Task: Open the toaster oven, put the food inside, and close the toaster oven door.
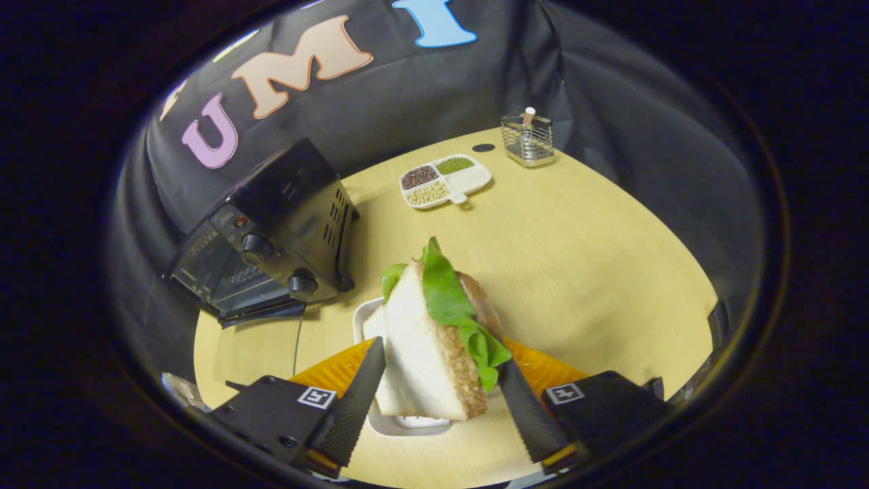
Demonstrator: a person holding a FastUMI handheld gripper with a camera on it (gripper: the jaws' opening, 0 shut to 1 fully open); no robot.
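My gripper (441,354) is shut on a sandwich (424,326) of white bread with green lettuce, both fingers pressing its two sides. The sandwich stands on edge between the fingers, just above a white rectangular plate (362,316) on the wooden table (577,272). To the left and beyond the fingers stands the black toaster oven (285,217), with two knobs on its front panel. Its door (261,312) seems to be folded down, the edge jutting out low over the table, and rack lines show behind it.
At the back of the table lies a white divided dish (445,180) with beans and grains. Behind it stands a wire holder (528,139), next to a small dark round spot (483,147). A thin cable (297,343) runs from the oven toward me.
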